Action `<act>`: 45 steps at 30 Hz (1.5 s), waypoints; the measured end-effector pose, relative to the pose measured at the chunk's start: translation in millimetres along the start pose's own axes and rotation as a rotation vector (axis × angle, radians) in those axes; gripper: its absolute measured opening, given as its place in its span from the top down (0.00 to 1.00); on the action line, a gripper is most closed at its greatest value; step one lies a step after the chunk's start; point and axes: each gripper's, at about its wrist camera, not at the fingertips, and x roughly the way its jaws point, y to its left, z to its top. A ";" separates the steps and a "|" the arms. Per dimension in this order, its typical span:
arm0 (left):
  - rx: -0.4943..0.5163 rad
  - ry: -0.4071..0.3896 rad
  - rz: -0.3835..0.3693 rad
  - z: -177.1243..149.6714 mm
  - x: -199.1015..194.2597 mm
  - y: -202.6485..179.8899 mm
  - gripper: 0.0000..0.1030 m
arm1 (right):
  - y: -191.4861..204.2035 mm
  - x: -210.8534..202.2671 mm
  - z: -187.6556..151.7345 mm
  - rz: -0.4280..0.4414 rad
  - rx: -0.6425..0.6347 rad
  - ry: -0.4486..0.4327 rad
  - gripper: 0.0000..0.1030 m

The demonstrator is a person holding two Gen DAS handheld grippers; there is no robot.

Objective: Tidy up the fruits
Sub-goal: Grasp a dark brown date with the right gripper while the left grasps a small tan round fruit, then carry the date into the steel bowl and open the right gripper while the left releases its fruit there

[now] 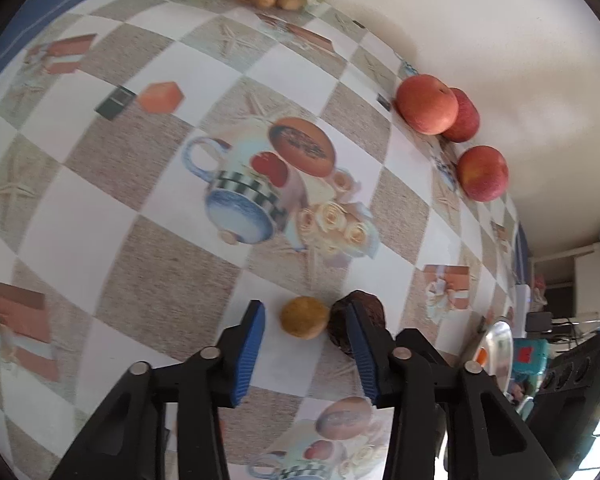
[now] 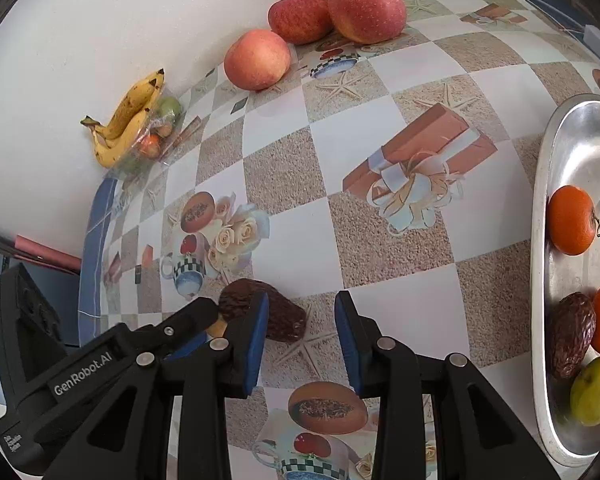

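Two small fruits are seen at the left gripper (image 1: 306, 354), whose blue-padded jaws are spread apart with nothing clamped: a round, matte yellow-brown fruit (image 1: 304, 317) lies on the patterned tablecloth (image 1: 160, 264) between the fingertips, and a dark, wrinkled brown fruit (image 1: 358, 320) is touched on its right by one pad. Three red apples (image 1: 426, 104) are lined along the wall. Farther right, the right gripper (image 2: 302, 338) is held open and empty, near a metal tray (image 2: 540, 208) where oranges (image 2: 571, 220) are kept.
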 end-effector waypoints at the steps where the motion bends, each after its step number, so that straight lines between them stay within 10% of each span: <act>1: -0.007 0.009 -0.017 -0.1 1.1 0.2 0.63 | 0.1 -0.5 0.3 0.001 -0.001 -0.002 0.65; 5: -0.069 0.041 -0.063 -0.3 3.8 9.8 0.82 | 3.1 -1.5 1.5 0.004 -0.016 -0.014 0.65; 18: -0.146 -0.042 -0.010 11.5 -19.8 38.1 0.82 | 32.1 20.7 -9.8 -0.004 -0.146 0.036 0.48; 27: -0.132 -0.055 -0.003 9.7 -24.4 32.1 0.82 | 40.8 9.7 -9.9 0.013 -0.189 0.016 0.74; 38: -0.137 -0.068 0.009 9.4 -28.8 35.3 0.82 | 49.8 24.5 -19.4 -0.021 -0.260 0.071 0.58; 45: -0.136 -0.070 0.009 10.4 -29.3 35.6 0.82 | 58.3 27.2 -24.8 -0.065 -0.325 0.076 0.74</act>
